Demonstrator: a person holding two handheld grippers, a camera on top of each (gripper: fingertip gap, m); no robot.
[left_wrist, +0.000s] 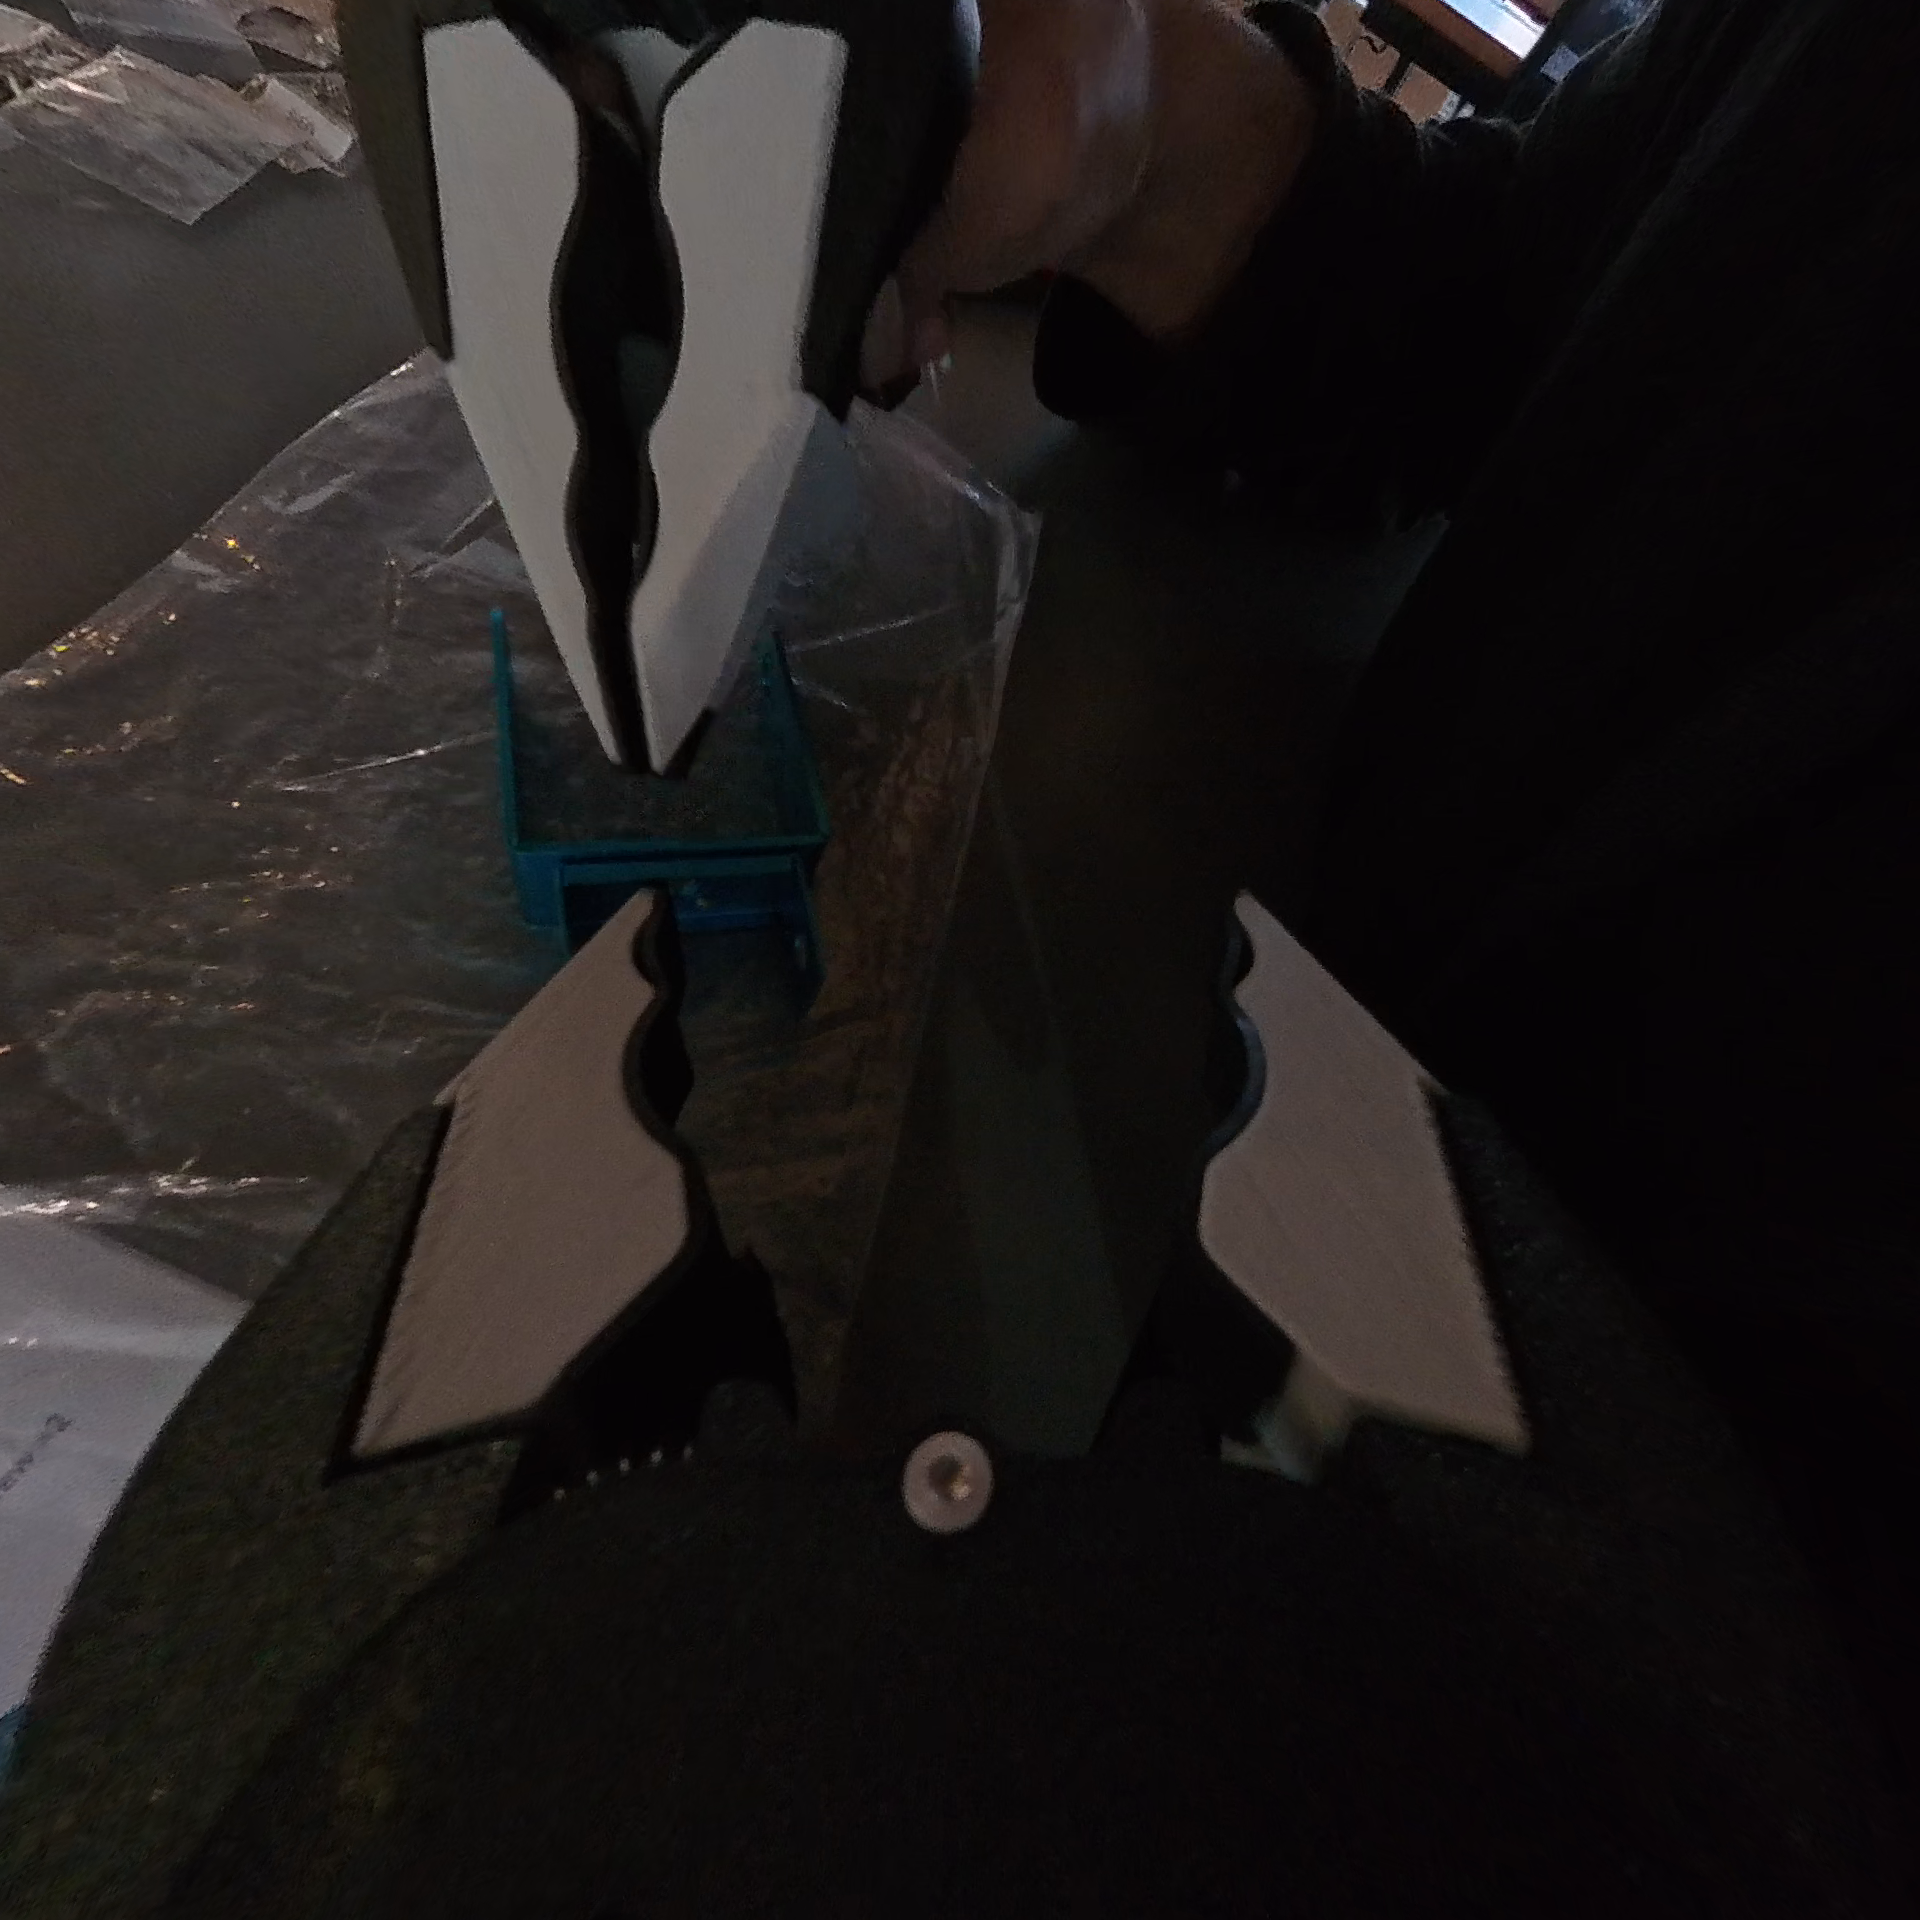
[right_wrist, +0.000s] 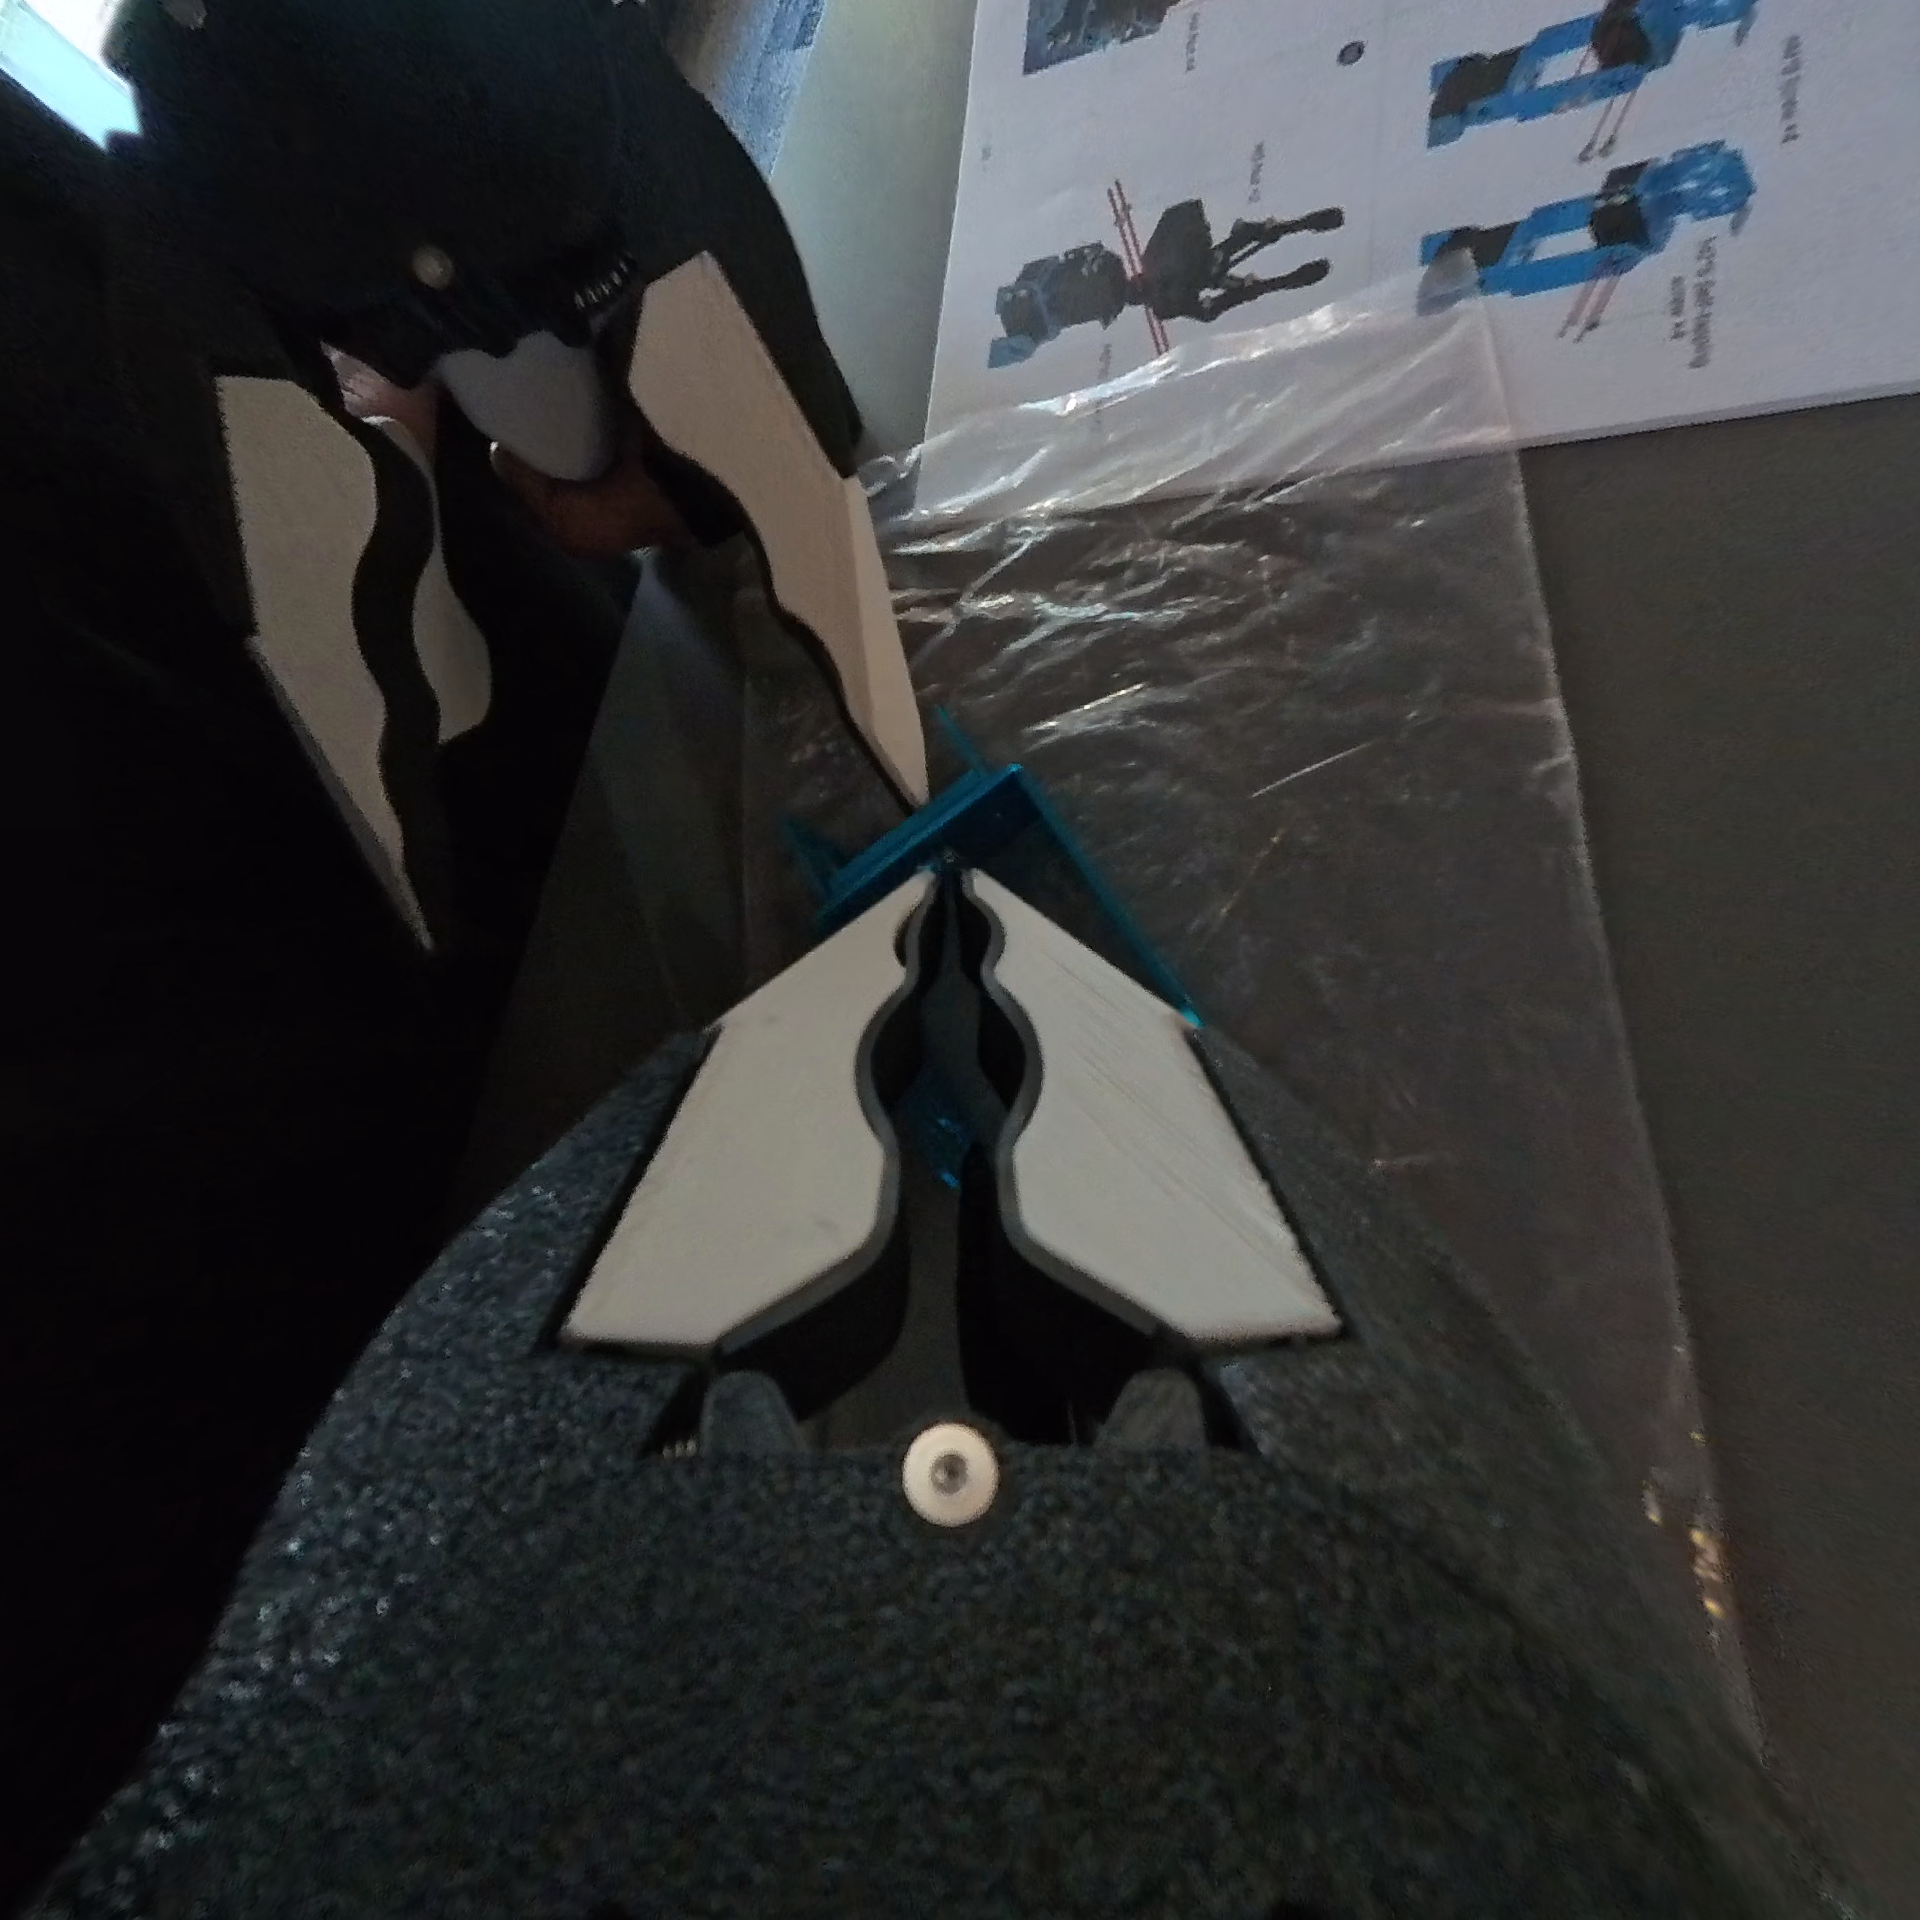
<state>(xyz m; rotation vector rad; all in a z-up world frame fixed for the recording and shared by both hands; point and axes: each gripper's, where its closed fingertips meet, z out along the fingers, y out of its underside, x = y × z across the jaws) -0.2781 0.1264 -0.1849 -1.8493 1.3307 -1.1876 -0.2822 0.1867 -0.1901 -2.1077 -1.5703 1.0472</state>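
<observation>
Although the light is poor, we can make out the blue metal bracket (left_wrist: 665, 831), a thin-walled frame with upright side plates, standing on a sheet of clear plastic film (right_wrist: 1299, 665) over the dark table (right_wrist: 1714, 831). We see the right gripper (right_wrist: 943, 871) with its white fingers drawn together at the tips, pinching an edge of the bracket. The left gripper (left_wrist: 940, 914) has its fingers spread wide; one fingertip (left_wrist: 649, 904) sits at the bracket's near wall, and we cannot tell whether it touches.

We judge the bracket to be light, rigid and smooth, so it may slip or twist in a tip pinch. Hold is best taken flat across a wall or crossbar.

As for containers, we see none; the bracket's open channel looks empty. A printed sheet with blue diagrams (right_wrist: 1455, 208) lies beyond the film.
</observation>
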